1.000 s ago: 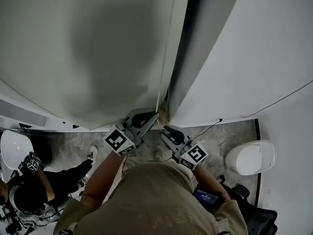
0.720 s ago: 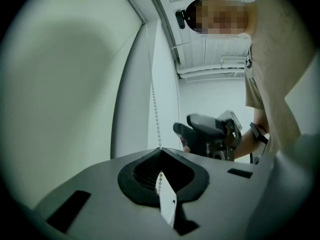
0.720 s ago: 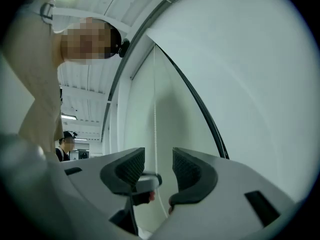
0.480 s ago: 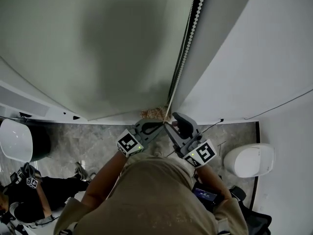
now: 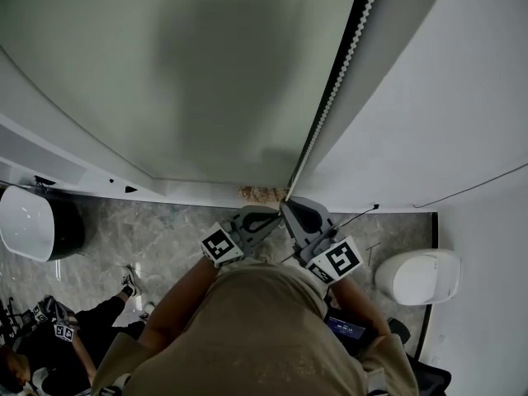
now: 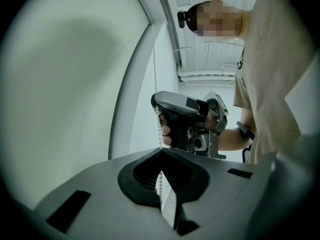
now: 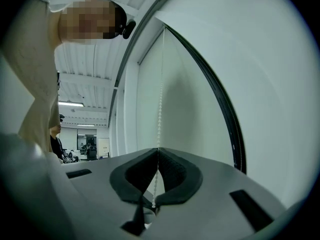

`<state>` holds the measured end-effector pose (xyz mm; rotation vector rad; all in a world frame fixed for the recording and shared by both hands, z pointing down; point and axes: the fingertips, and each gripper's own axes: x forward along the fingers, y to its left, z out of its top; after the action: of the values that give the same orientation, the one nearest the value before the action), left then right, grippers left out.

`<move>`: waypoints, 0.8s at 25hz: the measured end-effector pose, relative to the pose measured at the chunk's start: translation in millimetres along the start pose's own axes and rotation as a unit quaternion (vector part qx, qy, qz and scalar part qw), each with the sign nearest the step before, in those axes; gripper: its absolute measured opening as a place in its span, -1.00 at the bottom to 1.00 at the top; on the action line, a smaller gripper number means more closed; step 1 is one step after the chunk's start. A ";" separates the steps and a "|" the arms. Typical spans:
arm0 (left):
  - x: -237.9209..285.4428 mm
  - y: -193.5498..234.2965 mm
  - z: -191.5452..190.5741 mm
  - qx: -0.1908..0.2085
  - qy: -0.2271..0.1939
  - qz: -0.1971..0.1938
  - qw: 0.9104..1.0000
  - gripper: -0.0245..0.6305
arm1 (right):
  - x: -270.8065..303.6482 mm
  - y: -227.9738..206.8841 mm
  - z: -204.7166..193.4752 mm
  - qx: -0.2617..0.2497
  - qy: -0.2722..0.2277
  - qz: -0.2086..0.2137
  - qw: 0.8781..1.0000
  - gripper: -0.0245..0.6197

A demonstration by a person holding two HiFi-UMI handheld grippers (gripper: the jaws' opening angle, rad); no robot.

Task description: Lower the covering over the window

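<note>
A pale grey-green roller shade [image 5: 181,73] covers the window ahead of me. Its white bead chain [image 5: 332,104] runs down the shade's right edge to both grippers. My left gripper [image 5: 275,214] is shut on the chain, which shows as beads [image 6: 160,180] pinched between its pads in the left gripper view [image 6: 160,153]. My right gripper [image 5: 289,208] sits just beside and slightly above it; its jaws have just been closing and are now shut on the same chain [image 7: 160,104] in the right gripper view [image 7: 158,151]. The left gripper view also shows the right gripper [image 6: 186,115] in a hand.
A white wall [image 5: 445,97] with a thin cable [image 5: 466,187] stands on the right. White rounded objects rest on the marble floor at right [image 5: 417,275] and left [image 5: 29,221]. Another person [image 5: 58,337] crouches at lower left.
The right gripper, open half a second ago, has risen along the chain and shut on it. The left gripper has come down, still shut on the chain.
</note>
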<state>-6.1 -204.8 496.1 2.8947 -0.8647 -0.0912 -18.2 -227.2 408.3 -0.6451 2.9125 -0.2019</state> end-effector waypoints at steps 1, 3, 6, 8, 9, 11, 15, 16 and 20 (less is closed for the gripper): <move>-2.1 0.5 -2.9 0.005 0.002 0.000 1.000 -0.87 | 0.9 2.4 -2.2 0.008 0.006 0.001 1.000 -0.89; -5.9 -0.9 -1.4 -0.004 0.004 -0.006 1.000 -0.87 | 2.6 5.0 -4.3 0.026 0.010 -0.001 1.000 -0.90; -17.2 2.9 -1.0 -0.031 -0.006 -0.031 0.999 -0.64 | 3.1 3.7 -8.0 0.039 0.009 -0.004 0.999 -0.90; -24.7 13.5 18.6 -0.048 -0.042 -0.031 0.997 -0.39 | 0.0 -0.5 -28.5 0.050 0.035 -0.001 0.998 -0.90; -25.1 17.1 38.0 -0.049 -0.064 -0.030 0.996 -0.38 | -2.7 -2.7 -45.0 0.056 0.057 0.000 0.997 -0.90; -17.5 19.0 79.6 -0.028 -0.092 -0.032 0.995 -0.38 | -8.1 -3.3 -76.4 0.071 0.102 0.006 0.992 -0.90; 12.1 19.2 123.6 0.035 -0.061 -0.016 0.997 -0.52 | -7.5 5.2 -87.0 0.081 0.116 0.017 0.990 -0.90; 15.5 20.2 126.0 0.039 -0.051 -0.010 0.998 -0.85 | -6.1 5.2 -86.3 0.083 0.114 0.015 0.990 -0.90; 12.6 22.5 120.9 0.026 -0.080 0.007 0.996 -0.87 | -17.2 -3.7 -84.7 0.075 0.099 0.002 0.992 -0.90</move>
<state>-18.8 -242.1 378.8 2.9618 -0.9253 -0.3087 -16.2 -214.9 493.8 -0.6280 3.0466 -0.5063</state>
